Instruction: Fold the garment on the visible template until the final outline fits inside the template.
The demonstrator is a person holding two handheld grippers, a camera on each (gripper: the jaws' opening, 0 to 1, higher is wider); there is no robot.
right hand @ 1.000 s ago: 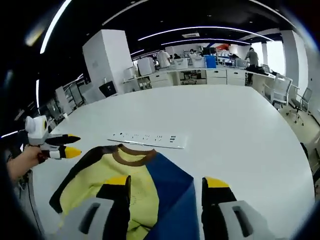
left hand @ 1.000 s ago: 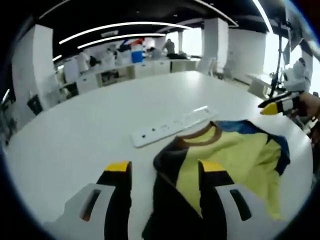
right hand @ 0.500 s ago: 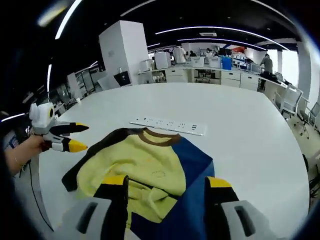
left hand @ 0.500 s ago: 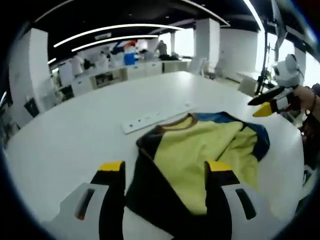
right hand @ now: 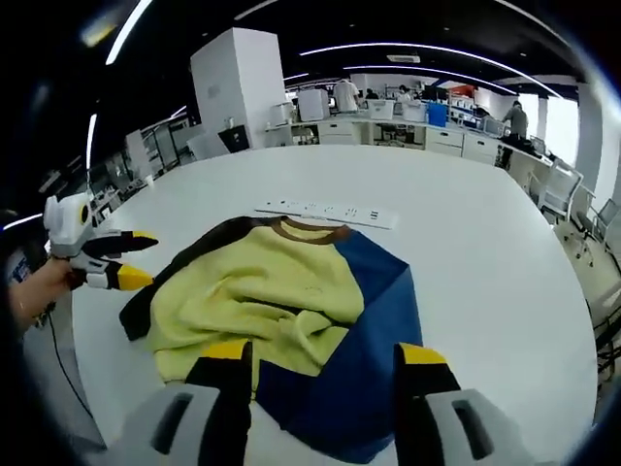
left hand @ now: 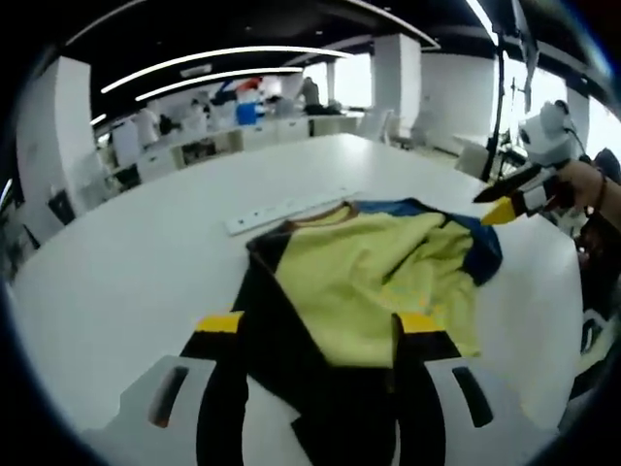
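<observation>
A yellow, black and blue sweatshirt point(right hand: 281, 301) is lying rumpled on the white table point(right hand: 485, 252), its brown collar near a white power strip point(right hand: 325, 211). Both the left gripper point(left hand: 315, 325) and right gripper point(right hand: 325, 354) are hovering above it, fingers spread, apparently holding nothing.

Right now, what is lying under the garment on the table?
The garment lies on the white table; a white power strip lies just beyond its collar. What is beneath the cloth, including any template, is covered.

A white desk point(right hand: 485, 252) carries a rumpled yellow, blue and black garment point(right hand: 291, 301) just beyond the fingers, a white power strip point(right hand: 325, 212) past it.
</observation>
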